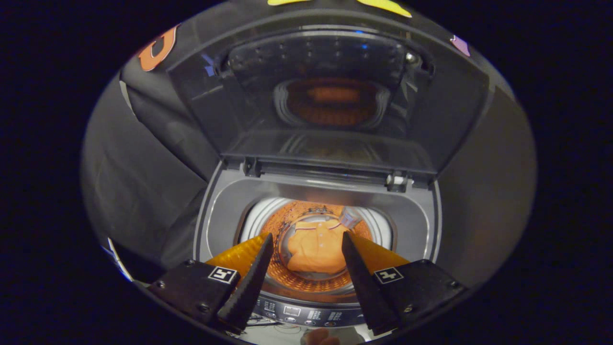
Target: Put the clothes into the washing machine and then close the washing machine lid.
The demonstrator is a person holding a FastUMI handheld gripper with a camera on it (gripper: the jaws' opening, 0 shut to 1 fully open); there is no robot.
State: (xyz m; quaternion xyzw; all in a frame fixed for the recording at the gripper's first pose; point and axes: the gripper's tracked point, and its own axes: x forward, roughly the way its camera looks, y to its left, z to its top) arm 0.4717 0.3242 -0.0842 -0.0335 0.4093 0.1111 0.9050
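Observation:
An orange garment (316, 247) lies at the bottom of the drum inside the top-loading washing machine (225, 211). My gripper (306, 235) hovers above the drum opening, open, with nothing between its fingers; the garment shows in the gap between them, well below. The machine's dark lid (330, 96) stands raised upright behind the opening and reflects the orange drum.
The machine's control panel (301, 314) runs along its front edge, just under my fingers. Black cloth walls stand close on the left and right of the machine. A small pale object (350, 218) rests at the drum's rim, beyond the right finger.

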